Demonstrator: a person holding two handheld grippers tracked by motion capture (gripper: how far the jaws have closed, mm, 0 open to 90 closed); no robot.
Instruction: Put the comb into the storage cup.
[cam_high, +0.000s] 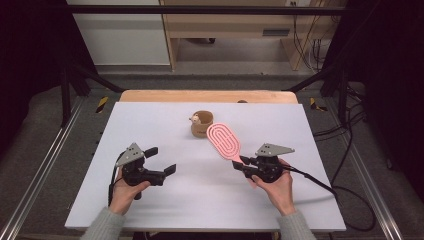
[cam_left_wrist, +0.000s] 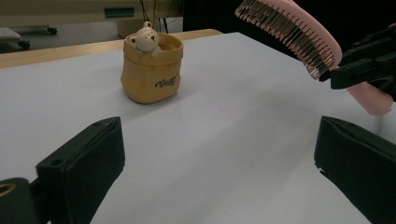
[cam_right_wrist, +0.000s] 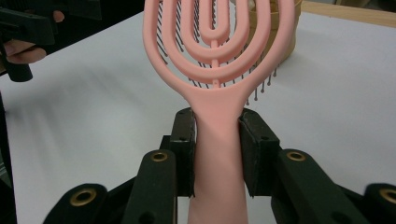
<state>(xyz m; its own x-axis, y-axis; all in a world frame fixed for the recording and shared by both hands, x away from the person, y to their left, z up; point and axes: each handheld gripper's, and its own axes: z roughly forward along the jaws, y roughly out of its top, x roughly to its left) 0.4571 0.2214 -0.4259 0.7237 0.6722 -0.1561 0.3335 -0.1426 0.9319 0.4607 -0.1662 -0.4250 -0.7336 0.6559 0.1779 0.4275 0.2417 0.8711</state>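
Pink plastic hairbrush (cam_high: 224, 140) is held clear of the white bench (cam_high: 165, 200), its handle clamped between the fingers (cam_right_wrist: 254, 154) of the right gripper (cam_high: 241, 165) and its oval head raised just beside the tan pot (cam_high: 202, 124), on the person's side of it. The brush has an open back of nested loops, with dark bristles facing down toward the bench. The pot, soft-looking with a small bear figure (cam_left_wrist: 144, 37) at its rim, stands near the far edge. To the left of the pot and nearer the person, the left gripper (cam_high: 162, 160) is empty, its fingers (cam_left_wrist: 88, 158) spread wide. The carry appears under way; the next move likely calls for tipping the brush upright and lowering its handle into the pot's narrow mouth without nudging it over.
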